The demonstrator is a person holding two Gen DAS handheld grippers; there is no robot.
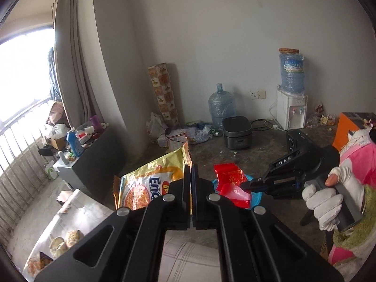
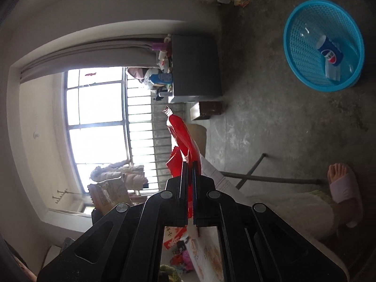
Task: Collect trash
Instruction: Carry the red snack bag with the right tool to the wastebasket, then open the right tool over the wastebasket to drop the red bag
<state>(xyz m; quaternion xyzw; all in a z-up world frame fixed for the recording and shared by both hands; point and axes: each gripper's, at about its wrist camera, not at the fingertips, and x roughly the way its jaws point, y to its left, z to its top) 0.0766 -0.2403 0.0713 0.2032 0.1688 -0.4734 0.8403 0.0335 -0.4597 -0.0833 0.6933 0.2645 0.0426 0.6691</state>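
Trash is pinched in both tools: a crinkled gold-and-yellow foil noodle packet [image 1: 150, 183] with a picture of noodles is clamped by one edge in the left gripper [image 1: 190, 171], and a shiny red plastic wrapper [image 2: 184, 141] with a clear twisted end is clamped in the right gripper [image 2: 190, 171]. Each pair of black jaws is closed tight on its piece, both held up in the air above the floor. In the left wrist view the red wrapper [image 1: 231, 183] hangs in front of a round blue plastic mesh basket [image 1: 255, 197], with the right gripper [image 1: 245, 185] reaching in from the right, its grey handle held by a hand in a white glove [image 1: 329, 202].

In the right wrist view that blue basket [image 2: 300, 49] stands well apart on the stained grey concrete floor [image 2: 270, 122], with a flattened blue cola bottle [image 2: 330, 56] lying inside it. A foot in a pale slipper [image 2: 343, 188] rests on the floor nearby.

Against the far wall of the left view stand a dark rice cooker [image 1: 236, 132], a big blue water jug [image 1: 221, 105] and a white water dispenser [image 1: 291, 109].
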